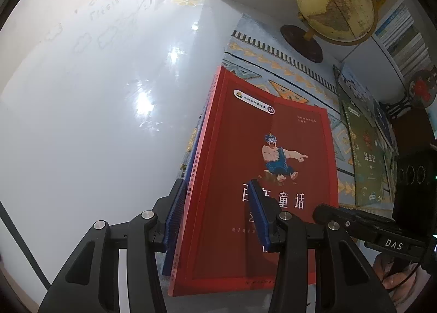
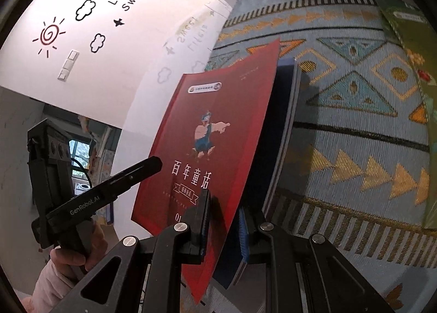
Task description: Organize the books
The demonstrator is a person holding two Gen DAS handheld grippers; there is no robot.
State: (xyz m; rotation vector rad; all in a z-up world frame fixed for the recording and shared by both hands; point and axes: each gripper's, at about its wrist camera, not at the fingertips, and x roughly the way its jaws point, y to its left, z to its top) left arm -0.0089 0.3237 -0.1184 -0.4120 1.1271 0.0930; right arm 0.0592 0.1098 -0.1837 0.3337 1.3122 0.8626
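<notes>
- Now, the left gripper (image 1: 218, 220) has its two blue-padded fingers (image 1: 258, 211) clamped across the spine edge of a red book (image 1: 273, 154), one pad on the front cover, the other along the spine side.
- Between those same fingers, behind the red book, sits a second, dark blue book (image 2: 275, 132); that makes two books held together as one upright stack.
- The right gripper (image 2: 222, 220) grips the same pair at the opposite edge, its two fingers (image 2: 203, 211) closed on them, one on the red cover, the other against the blue book's back.
- The red book's front shows one cartoon figure pointing and white Chinese lettering; its far corner bends a little away from the blue book.
- Below the red book lies one patterned cloth (image 2: 355, 121), pale blue with orange triangles, spread on a glossy white surface (image 1: 95, 121).
- Beyond the red book, on the cloth, stands one yellow globe (image 1: 334, 4) on a dark round base.
- To the side of the red book nearest the right gripper, several more books lie overlapped on the cloth, a green one (image 1: 368, 154) on top; their number cannot be told.
- Past the globe, shelves (image 1: 404, 31) hold rows of books.
- A hand (image 2: 73, 252) in a pale sleeve holds the left gripper's handle.
</notes>
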